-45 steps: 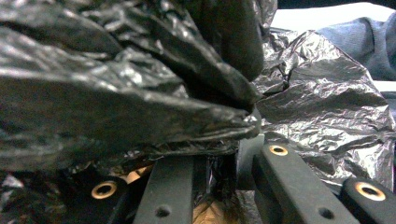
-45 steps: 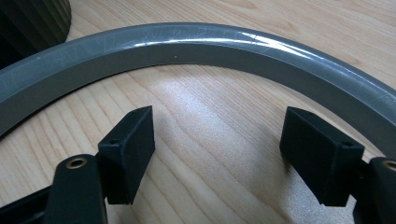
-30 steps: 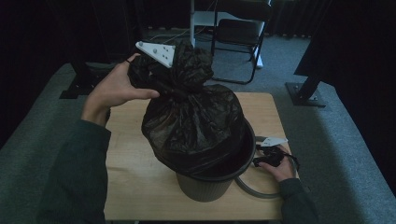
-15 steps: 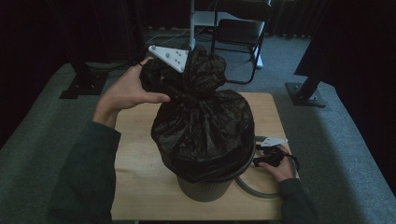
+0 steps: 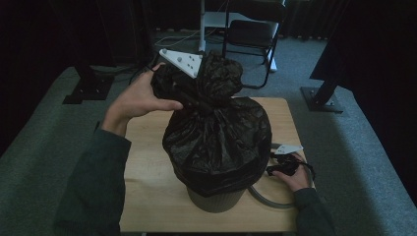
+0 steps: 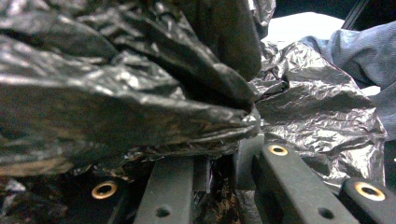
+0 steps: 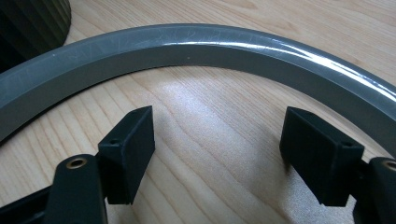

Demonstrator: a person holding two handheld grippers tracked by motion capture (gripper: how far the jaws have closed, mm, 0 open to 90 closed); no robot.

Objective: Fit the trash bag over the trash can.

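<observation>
- Pale wood desk [image 5: 147, 167] under everything, spread below both tongs, with the right tongs lying low on it at its right edge.
- Black, thin, crinkled plastic: bin bag [image 5: 216, 142], bulging and knotted, seated in the dark ribbed bin [image 5: 214, 199] and rising out of its mouth, directly below and in front of the left tongs. Judged soft, slack and fairly light; likely to sag, stretch or tear if taken by a single thin fold, and slippery where glossy.
- Gathered neck of the bag [image 5: 206, 101], pinched into a tight waist under the puffed top [image 5: 221, 76]; judged the best place to take hold, since many layers bunch there and bear a pull evenly.
- Left tongs [image 5: 189, 96] clenched on that neck, grey plate uppermost, hand [image 5: 135, 101] wrapped around the body; crumpled film [image 6: 140, 93] crammed between the jaws in the left gripper view.
- Grey plastic ring [image 7: 196, 46], stiff and smooth, lying flat on the desk just ahead of the right tongs, curving around the foot of the bin.
- Right tongs [image 7: 217, 149] released, jaws spread wide, grasping nothing, tips short of the ring.
</observation>
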